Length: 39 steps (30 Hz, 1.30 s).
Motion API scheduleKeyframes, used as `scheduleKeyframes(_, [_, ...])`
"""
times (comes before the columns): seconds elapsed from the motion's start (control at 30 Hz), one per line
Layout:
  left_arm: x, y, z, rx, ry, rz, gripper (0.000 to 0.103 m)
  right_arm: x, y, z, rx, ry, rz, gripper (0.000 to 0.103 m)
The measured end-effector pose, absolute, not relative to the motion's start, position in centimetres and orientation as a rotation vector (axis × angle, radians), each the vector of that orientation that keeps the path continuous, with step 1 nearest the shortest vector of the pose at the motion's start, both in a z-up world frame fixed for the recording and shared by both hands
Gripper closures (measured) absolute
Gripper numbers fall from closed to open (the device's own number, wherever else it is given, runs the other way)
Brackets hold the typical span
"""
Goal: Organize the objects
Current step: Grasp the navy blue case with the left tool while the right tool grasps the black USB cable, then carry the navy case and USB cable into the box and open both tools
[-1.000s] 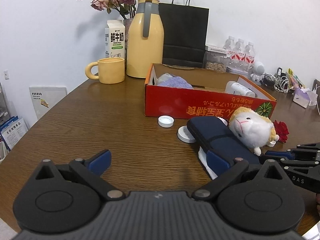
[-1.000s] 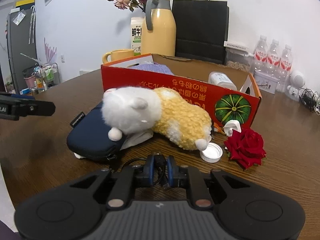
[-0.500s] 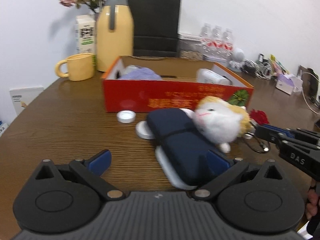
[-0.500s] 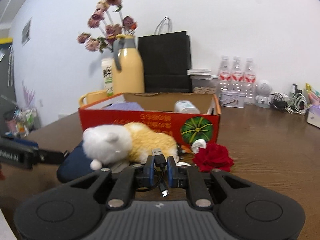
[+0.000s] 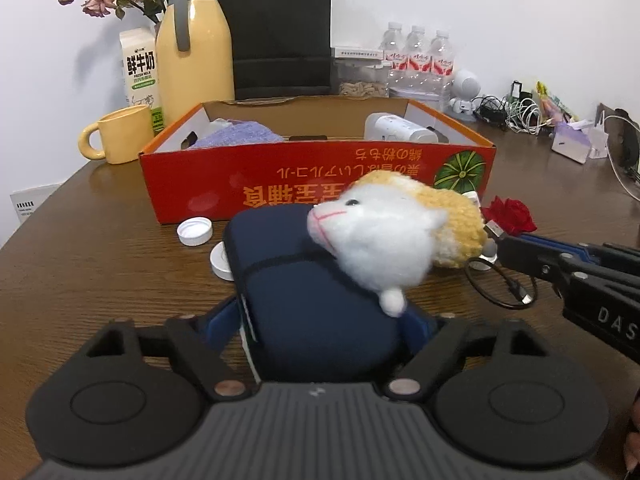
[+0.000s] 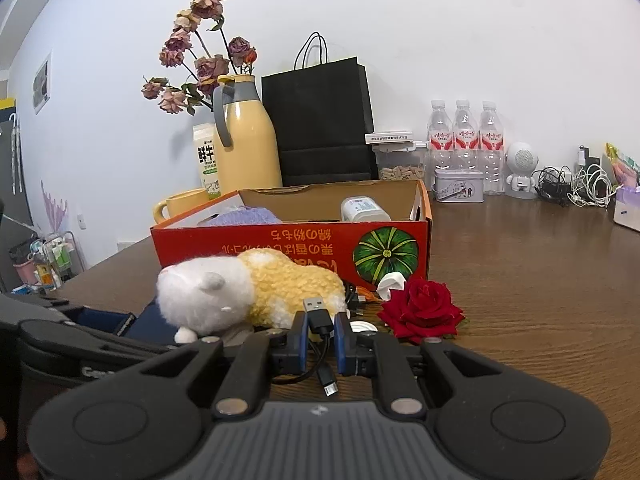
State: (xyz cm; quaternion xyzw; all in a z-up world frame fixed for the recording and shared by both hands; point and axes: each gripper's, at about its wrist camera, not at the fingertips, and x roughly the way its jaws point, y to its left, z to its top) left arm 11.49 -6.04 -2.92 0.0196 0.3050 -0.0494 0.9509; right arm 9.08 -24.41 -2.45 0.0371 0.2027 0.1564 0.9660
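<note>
- Now the left gripper (image 5: 320, 320) has its jaws either side of the navy pouch (image 5: 312, 280); they have just been closing, and whether the pads press yet I cannot tell.
- Right gripper (image 6: 321, 330) is clamped on the black USB cable (image 6: 318, 314).
- One plush hamster (image 5: 384, 236) lies on the pouch's far end, which a second ago sat beyond the left jaws.
- Beyond: two white caps (image 5: 195, 231), one red rose (image 6: 420, 308), one orange box (image 5: 320, 184).
- Bare table (image 6: 540, 280) lies right of the right jaws.
</note>
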Motion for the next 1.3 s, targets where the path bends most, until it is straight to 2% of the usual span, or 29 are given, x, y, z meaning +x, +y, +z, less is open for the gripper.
scheduleKeyframes(0.17, [10.2, -4.9, -2.7, 0.055, 0.586, -0.104, 0.028, 9.1, -24.6, -2.5, 0.089, 0.406, 0.323, 0.091])
scheduleKeyframes(0.47, [7.9, -1.9, -1.8, 0.055, 0.529, -0.082, 0.03, 9.0, -24.7, -2.6, 0.096, 0.404, 0.322, 0.09])
scheduleKeyframes(0.63, [7.9, -0.5, -2.4, 0.044, 0.558, -0.067, 0.03, 9.0, -24.7, -2.6, 0.095, 0.401, 0.314, 0.091])
scheduleKeyframes(0.87, [8.9, 0.2, -2.9, 0.019, 0.615, -0.046, 0.021, 9.1, -24.8, -2.6, 0.094, 0.405, 0.305, 0.09])
scheduleKeyframes(1.07, [11.2, 0.7, -3.3, -0.075, 0.656, -0.007, 0.02, 9.1, -24.8, -2.6, 0.095, 0.405, 0.296, 0.09])
scheduleKeyframes(1.1, [11.2, 0.8, -3.2, -0.083, 0.654, -0.003, 0.027, 9.1, -24.8, -2.6, 0.095, 0.405, 0.296, 0.09])
scheduleKeyframes(1.3, [10.5, 1.3, -2.8, -0.109, 0.618, 0.0, 0.037, 9.1, -24.8, -2.6, 0.093, 0.4, 0.297, 0.09])
